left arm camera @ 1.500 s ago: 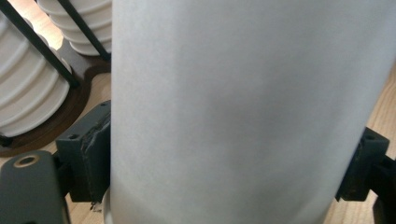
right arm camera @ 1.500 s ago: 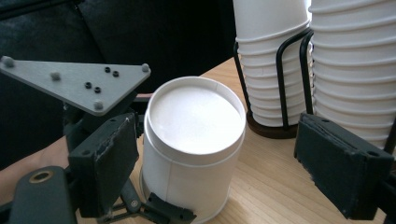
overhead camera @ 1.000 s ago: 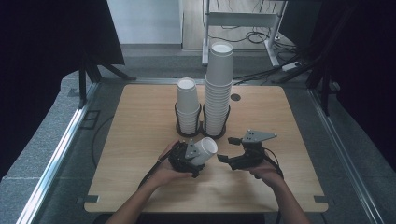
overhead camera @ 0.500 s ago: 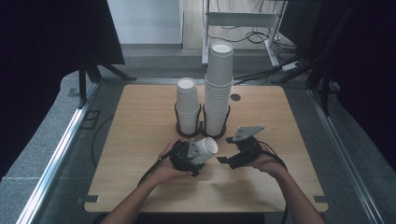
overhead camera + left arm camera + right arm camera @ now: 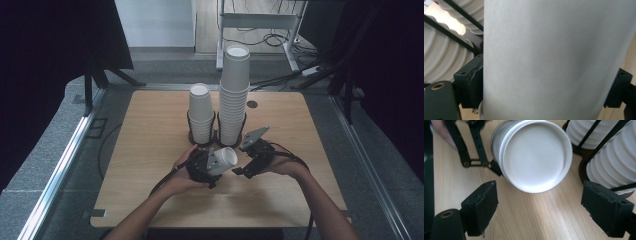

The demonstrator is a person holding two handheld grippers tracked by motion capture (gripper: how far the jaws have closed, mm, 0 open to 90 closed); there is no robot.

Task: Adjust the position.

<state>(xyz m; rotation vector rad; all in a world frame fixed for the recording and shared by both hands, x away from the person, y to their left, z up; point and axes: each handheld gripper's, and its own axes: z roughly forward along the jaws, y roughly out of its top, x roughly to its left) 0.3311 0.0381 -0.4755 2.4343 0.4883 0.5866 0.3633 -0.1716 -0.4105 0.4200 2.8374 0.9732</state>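
My left gripper [image 5: 205, 167] is shut on a white paper cup [image 5: 224, 160] that lies sideways above the table, its closed base turned toward the right gripper. In the left gripper view the cup's wall [image 5: 549, 60] stands between both pads [image 5: 472, 82], which press on it. My right gripper [image 5: 239, 162] sits just right of the cup. Its jaws are open, and the fingertips [image 5: 482, 205] stand wide apart with only bare wood between them. The cup's round base [image 5: 536, 155] lies just beyond the fingertips and shows a doubled rim, perhaps of two nested cups.
Two stacks of white cups stand in a black wire holder [image 5: 215, 135] at mid-table: a short stack [image 5: 201, 112] and a taller stack [image 5: 234, 95]. They are close behind both grippers. The wooden table [image 5: 150, 150] has bare room to the left and right.
My right gripper has shifted a little left and up, closer to the cup's base, and its grey plate has tilted. The left gripper and the cup have stayed put.
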